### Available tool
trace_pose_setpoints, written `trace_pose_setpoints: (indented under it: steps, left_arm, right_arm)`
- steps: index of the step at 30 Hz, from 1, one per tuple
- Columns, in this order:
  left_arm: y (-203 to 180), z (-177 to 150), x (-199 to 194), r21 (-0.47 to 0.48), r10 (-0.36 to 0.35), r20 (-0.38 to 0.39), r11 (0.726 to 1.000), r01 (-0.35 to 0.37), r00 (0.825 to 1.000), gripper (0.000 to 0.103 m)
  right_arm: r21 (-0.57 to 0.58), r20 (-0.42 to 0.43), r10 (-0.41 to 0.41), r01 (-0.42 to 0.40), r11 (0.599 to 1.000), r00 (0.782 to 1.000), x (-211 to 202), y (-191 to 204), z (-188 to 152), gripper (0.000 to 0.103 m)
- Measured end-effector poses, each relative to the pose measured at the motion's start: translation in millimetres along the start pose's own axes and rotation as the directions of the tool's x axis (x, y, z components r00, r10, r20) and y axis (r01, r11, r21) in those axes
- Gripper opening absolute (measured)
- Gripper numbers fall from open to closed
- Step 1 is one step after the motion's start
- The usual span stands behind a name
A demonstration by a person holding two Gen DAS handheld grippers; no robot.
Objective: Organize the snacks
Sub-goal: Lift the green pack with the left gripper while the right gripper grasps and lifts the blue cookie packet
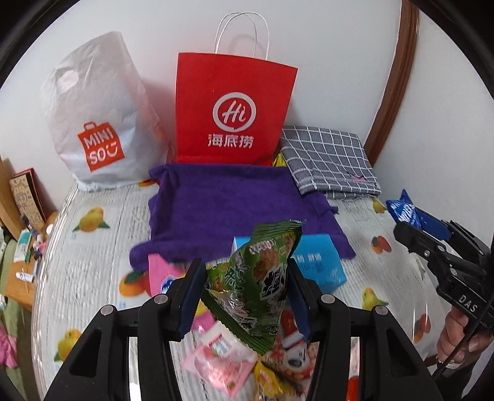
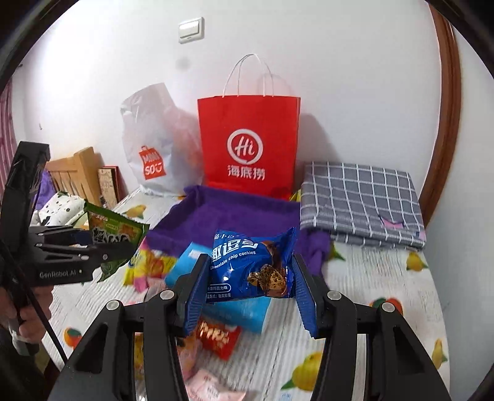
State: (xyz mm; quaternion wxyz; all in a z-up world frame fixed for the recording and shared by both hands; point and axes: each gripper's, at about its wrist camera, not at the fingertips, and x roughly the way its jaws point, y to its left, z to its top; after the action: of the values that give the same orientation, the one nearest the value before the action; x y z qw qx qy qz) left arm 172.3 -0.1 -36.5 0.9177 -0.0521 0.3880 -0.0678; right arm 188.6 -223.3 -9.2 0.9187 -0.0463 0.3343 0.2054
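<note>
This is a home, most likely a bedroom. A mattress cover printed with fruit (image 1: 92, 246) lies against a white wall with a light switch (image 2: 191, 30), a folded checked sheet (image 2: 361, 200) and a wooden headboard (image 2: 77, 172) sit at its edges, and two shopping bags (image 1: 231, 108) lean on the wall.

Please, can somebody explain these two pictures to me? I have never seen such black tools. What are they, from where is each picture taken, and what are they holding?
Each black tool is a hand-held gripper with a camera looking along its two fingers. One picture comes from the left gripper, which grips a green packet. The other comes from the right gripper, which grips a blue cookie packet. Below lie more snacks, a purple towel, and a red bag behind.
</note>
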Motion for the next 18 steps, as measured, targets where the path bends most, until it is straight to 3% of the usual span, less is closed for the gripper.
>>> trace_pose_setpoints:
  steps: [14, 18]
  left_arm:
    - [12.7, 74.3, 49.7, 0.037, 0.092, 0.031, 0.995, -0.093, 0.995, 0.049]
    - [23.9, 89.4, 71.7, 0.027, 0.117, 0.02, 0.993, -0.118, 0.993, 0.049]
  right_arm:
    - [0.02, -0.015, -0.029, 0.029, 0.999, 0.999, 91.5, -25.7, 85.2, 0.052]
    - [0.066, -0.058, -0.017, 0.02, 0.998, 0.998, 131.9, -41.6, 99.9, 0.052]
